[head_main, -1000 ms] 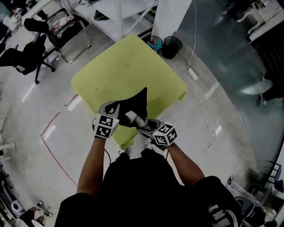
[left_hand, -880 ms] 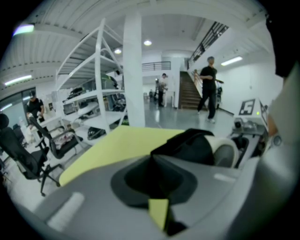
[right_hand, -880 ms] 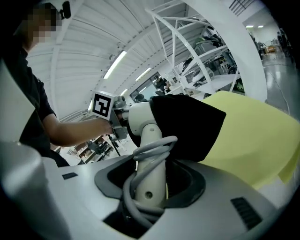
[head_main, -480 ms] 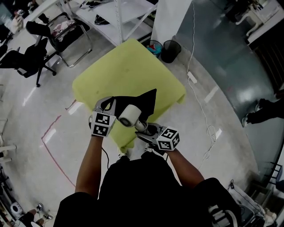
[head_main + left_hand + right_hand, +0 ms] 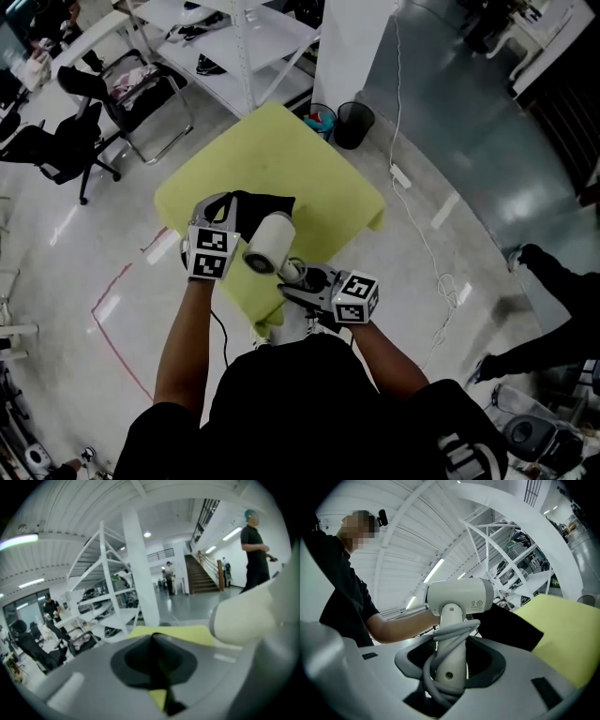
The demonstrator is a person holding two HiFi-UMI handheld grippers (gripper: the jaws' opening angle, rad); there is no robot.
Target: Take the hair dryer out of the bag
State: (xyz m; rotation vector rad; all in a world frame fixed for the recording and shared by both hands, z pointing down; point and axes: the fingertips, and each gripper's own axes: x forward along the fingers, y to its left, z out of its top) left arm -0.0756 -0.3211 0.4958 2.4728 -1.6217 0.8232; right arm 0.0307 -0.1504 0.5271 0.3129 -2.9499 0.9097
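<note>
A white hair dryer (image 5: 267,244) with its cord wound round the handle is up in the air, clear of the bag. My right gripper (image 5: 295,277) is shut on that handle, and in the right gripper view (image 5: 450,667) the dryer (image 5: 459,597) stands upright between the jaws. The black bag (image 5: 258,204) hangs limp over the yellow table (image 5: 309,155), just left of the dryer. My left gripper (image 5: 220,214) is shut on the bag's edge. In the left gripper view the left gripper (image 5: 157,667) shows closed jaws with dark fabric pinched between them, and the dryer's barrel (image 5: 243,616) is at the right.
A white shelving rack (image 5: 244,28) and a metal chair (image 5: 141,75) stand beyond the table. Two bins (image 5: 347,117) sit by its far corner. A power strip with a cable (image 5: 398,173) lies on the floor to the right. An office chair (image 5: 47,141) is at the left.
Both grippers have risen. The hair dryer has come up out of the black bag, which has been lifted and now hangs crumpled to the dryer's left.
</note>
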